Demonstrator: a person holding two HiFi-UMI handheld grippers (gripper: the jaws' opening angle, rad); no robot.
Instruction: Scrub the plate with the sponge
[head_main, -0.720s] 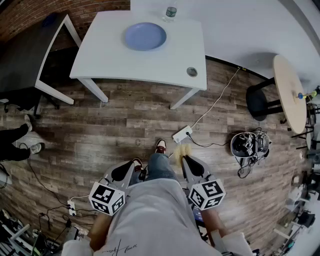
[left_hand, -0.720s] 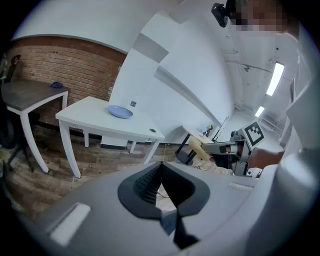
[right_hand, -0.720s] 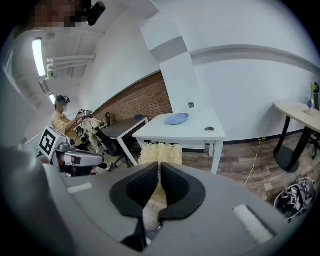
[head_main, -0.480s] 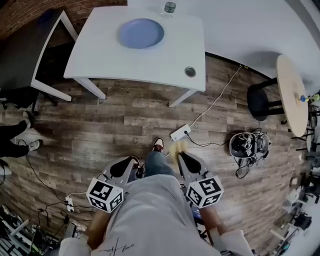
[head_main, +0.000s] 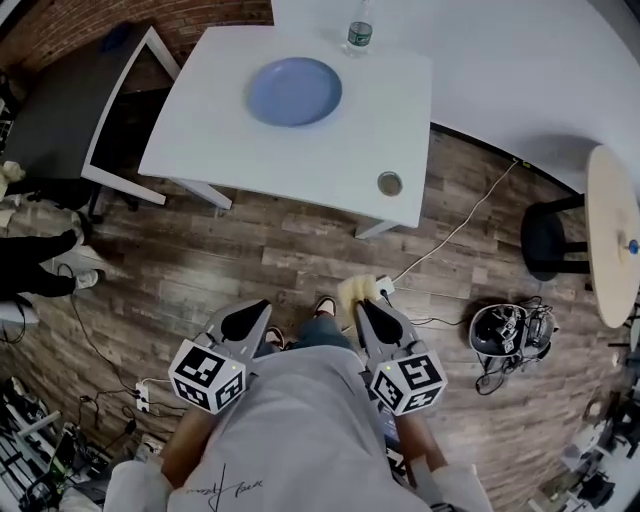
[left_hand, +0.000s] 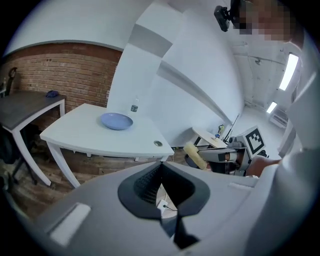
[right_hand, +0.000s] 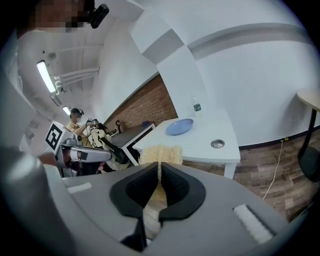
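Observation:
A blue plate (head_main: 295, 91) lies on the white table (head_main: 250, 150), far ahead of both grippers; it also shows as the plate (left_hand: 117, 120) in the left gripper view and the plate (right_hand: 179, 126) in the right gripper view. My right gripper (head_main: 363, 304) is shut on a yellow sponge (head_main: 355, 291), whose frayed end sticks out past the jaws as the sponge (right_hand: 160, 155). My left gripper (head_main: 246, 322) is shut with nothing in it. Both grippers are held low, close to the person's body, above the wooden floor.
A water bottle (head_main: 358, 33) stands at the table's far edge, and a round cable hole (head_main: 389, 184) sits near its front right corner. A dark desk (head_main: 70, 110) stands left, a round wooden table (head_main: 612, 230) and black stool (head_main: 548, 240) right. Cables, a power strip and a helmet (head_main: 508, 330) lie on the floor.
The view has shifted so the table and plate lie a little nearer and to the right. Both grippers keep their places by the body, the sponge still held.

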